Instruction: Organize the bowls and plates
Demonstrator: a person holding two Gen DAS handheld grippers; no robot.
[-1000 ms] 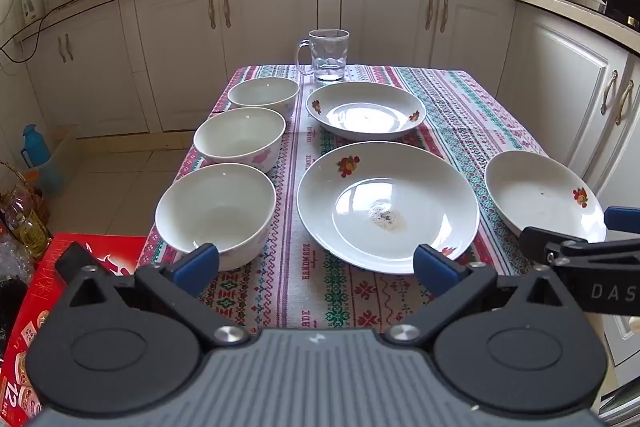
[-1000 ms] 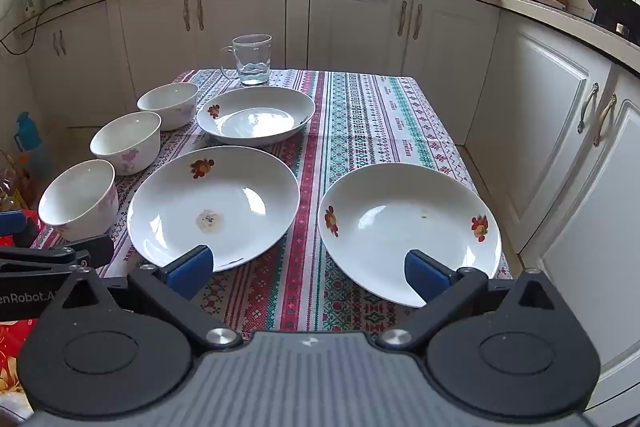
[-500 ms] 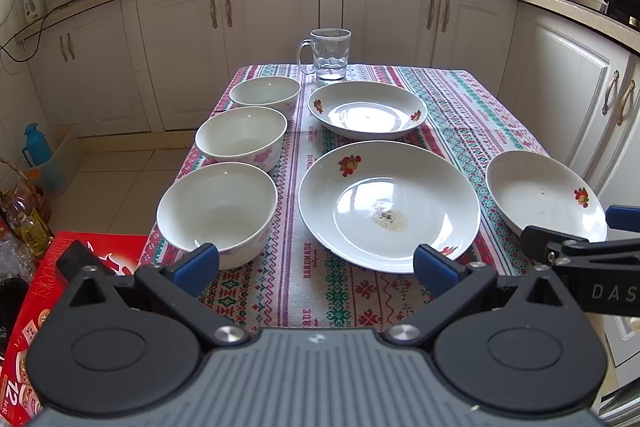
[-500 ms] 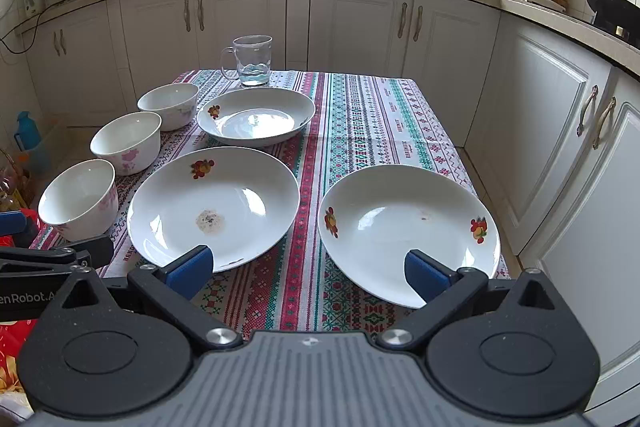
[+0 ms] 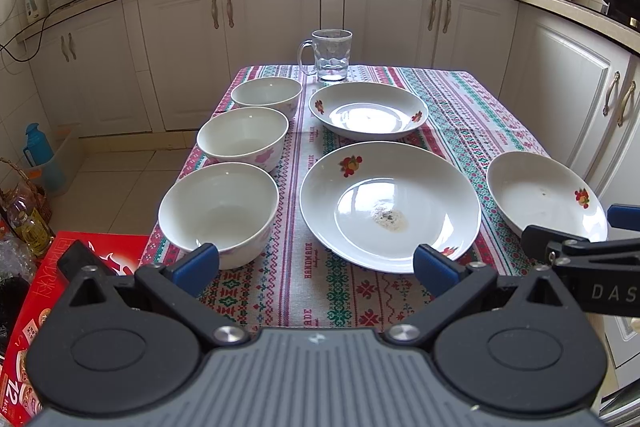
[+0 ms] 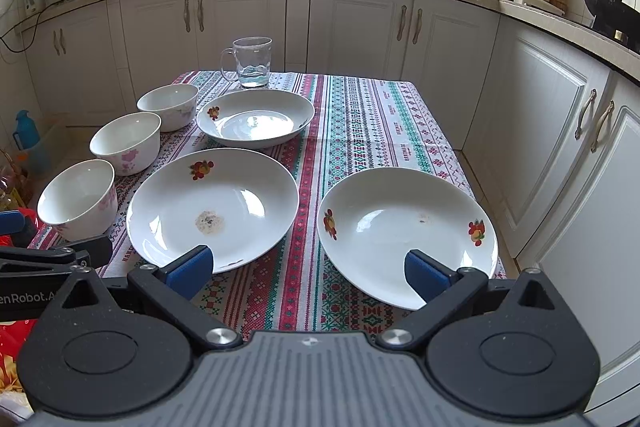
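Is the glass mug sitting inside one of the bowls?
No, the glass mug stands by itself on the tablecloth at the far end, behind the three bowls and the far plate.

The right gripper (image 5: 618, 227) is cut off by the frame edge, its state perhaps unreadable there.

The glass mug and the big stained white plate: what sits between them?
A smaller white plate with fruit motifs lies between the glass mug and the big stained white plate, in both wrist views.
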